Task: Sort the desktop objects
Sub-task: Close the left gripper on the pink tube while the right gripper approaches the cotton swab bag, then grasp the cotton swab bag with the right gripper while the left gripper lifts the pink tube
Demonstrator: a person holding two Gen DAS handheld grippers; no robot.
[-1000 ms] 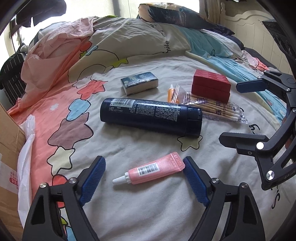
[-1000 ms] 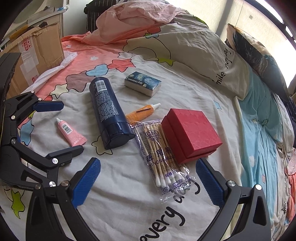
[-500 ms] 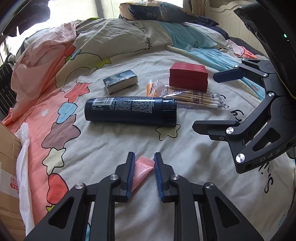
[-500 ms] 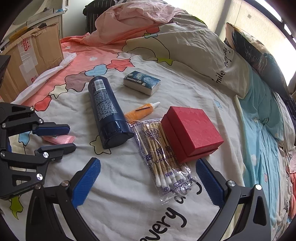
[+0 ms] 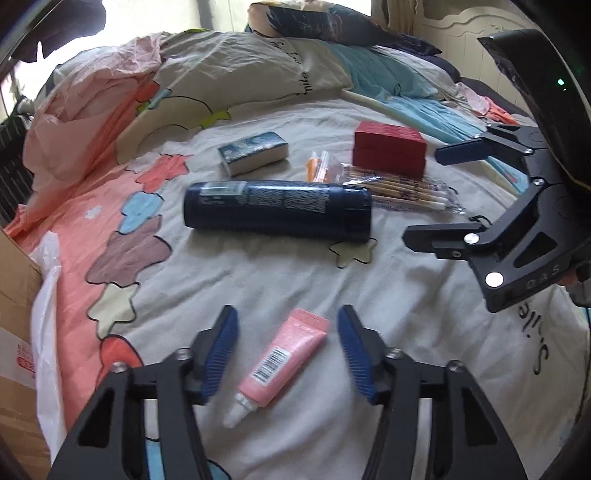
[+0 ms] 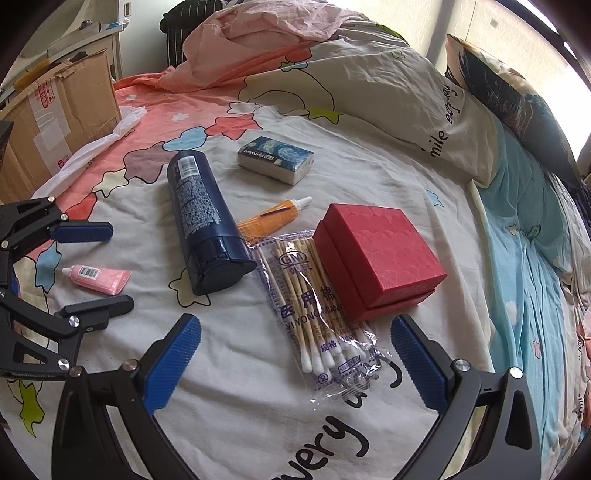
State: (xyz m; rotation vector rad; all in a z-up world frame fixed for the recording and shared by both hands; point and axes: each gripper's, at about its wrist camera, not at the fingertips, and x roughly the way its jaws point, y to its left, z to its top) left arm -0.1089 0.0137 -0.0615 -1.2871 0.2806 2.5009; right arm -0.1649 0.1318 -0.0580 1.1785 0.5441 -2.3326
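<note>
A pink tube point(image 5: 284, 360) lies on the bedsheet between the fingers of my open left gripper point(image 5: 288, 345); nothing grips it. It also shows in the right wrist view point(image 6: 101, 278), with the left gripper point(image 6: 99, 267) around it. A dark blue bottle point(image 5: 277, 210) point(image 6: 201, 221) lies on its side. Beside it are an orange tube point(image 6: 273, 218), a bag of cotton swabs point(image 6: 314, 306), a red box point(image 6: 376, 254) and a tissue pack point(image 6: 275, 158). My right gripper point(image 6: 291, 358) is open and empty, over the near end of the swab bag.
A cardboard box point(image 6: 55, 110) with a white plastic bag point(image 6: 92, 151) stands at the bed's left edge. Crumpled pink bedding point(image 6: 266, 26) and pillows point(image 6: 517, 103) lie at the far side. The right gripper point(image 5: 491, 206) shows in the left wrist view at right.
My left gripper was shut on the pink tube half a second ago; it has opened, and the tube now lies loose between its fingers, turned lengthwise. The right gripper has hardly moved.
</note>
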